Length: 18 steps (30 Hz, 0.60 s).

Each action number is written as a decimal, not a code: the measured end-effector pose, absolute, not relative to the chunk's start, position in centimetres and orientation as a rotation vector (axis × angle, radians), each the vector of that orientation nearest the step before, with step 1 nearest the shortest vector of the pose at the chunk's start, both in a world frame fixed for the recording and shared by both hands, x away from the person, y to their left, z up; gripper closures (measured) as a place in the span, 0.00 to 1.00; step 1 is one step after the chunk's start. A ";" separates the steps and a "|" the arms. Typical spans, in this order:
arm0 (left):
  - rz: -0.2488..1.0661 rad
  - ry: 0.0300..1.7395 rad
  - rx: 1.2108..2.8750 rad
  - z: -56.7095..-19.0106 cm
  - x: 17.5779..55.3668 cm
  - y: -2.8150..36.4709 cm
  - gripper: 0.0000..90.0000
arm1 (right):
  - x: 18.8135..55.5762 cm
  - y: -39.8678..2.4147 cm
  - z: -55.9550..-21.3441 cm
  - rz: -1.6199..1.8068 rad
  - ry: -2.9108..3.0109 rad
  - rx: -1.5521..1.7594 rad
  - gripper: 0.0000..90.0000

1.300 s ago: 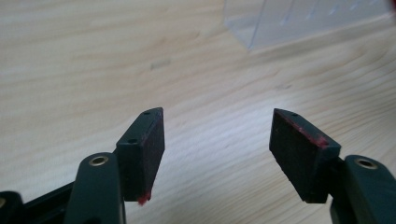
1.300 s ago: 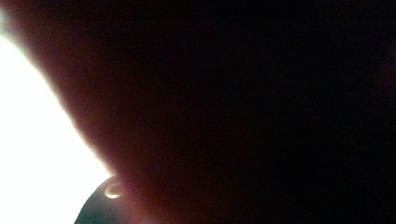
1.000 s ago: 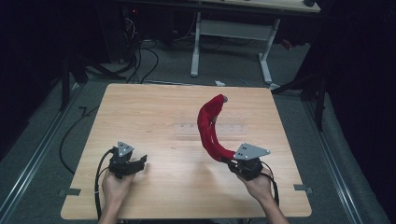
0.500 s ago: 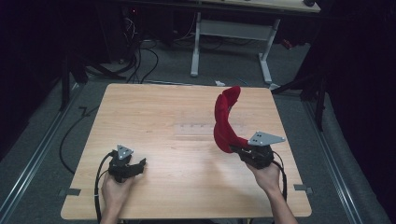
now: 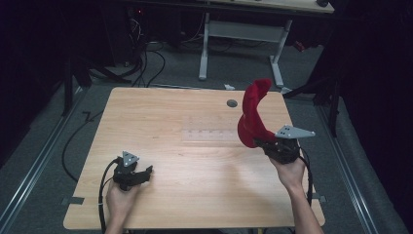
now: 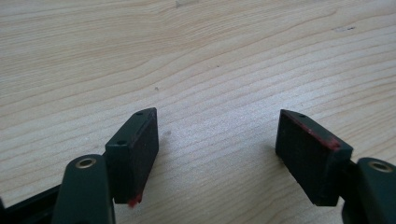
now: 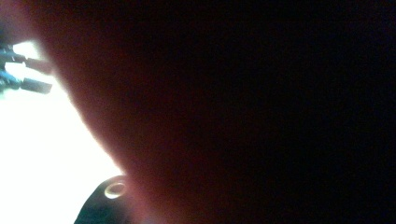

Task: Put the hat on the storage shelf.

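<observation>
1. One red, soft, curved cloth piece (image 5: 253, 114) stands up off the right side of the table, its lower end caught in the right gripper (image 5: 265, 144) and its upper end curling over the far edge of the tabletop.
2. The right gripper is clenched on that cloth; in the right gripper view dark red fabric (image 7: 243, 107) lies right against the lens.
3. The left gripper (image 5: 146, 171) rests low near the table's front left. Its jaws have just been opening and stand apart, with nothing but bare wood between them (image 6: 217, 140).
4. One light wooden table (image 5: 185, 161) bears one small dark round mark (image 5: 232, 103) near its far edge.
5. Two hands, two grippers.
</observation>
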<state>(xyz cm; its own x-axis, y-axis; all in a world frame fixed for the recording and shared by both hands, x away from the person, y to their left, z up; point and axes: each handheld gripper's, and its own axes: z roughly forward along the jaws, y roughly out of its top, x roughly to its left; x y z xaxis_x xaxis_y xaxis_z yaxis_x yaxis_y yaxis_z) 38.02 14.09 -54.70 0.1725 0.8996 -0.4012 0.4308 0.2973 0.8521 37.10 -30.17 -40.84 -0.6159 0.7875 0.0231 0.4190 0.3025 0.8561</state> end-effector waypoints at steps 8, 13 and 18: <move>0.523 1.440 1.315 -54.7 38.0 14.1 0.33 | 38.8 -30.5 -39.9 1.152 2.162 1.093 0.95; 0.520 1.438 1.318 -54.7 38.0 14.1 0.32 | 39.9 -31.3 -40.4 1.121 2.141 1.155 0.95; 0.519 1.438 1.318 -54.7 38.0 14.1 0.32 | 41.0 -31.8 -40.8 1.102 2.131 1.194 0.95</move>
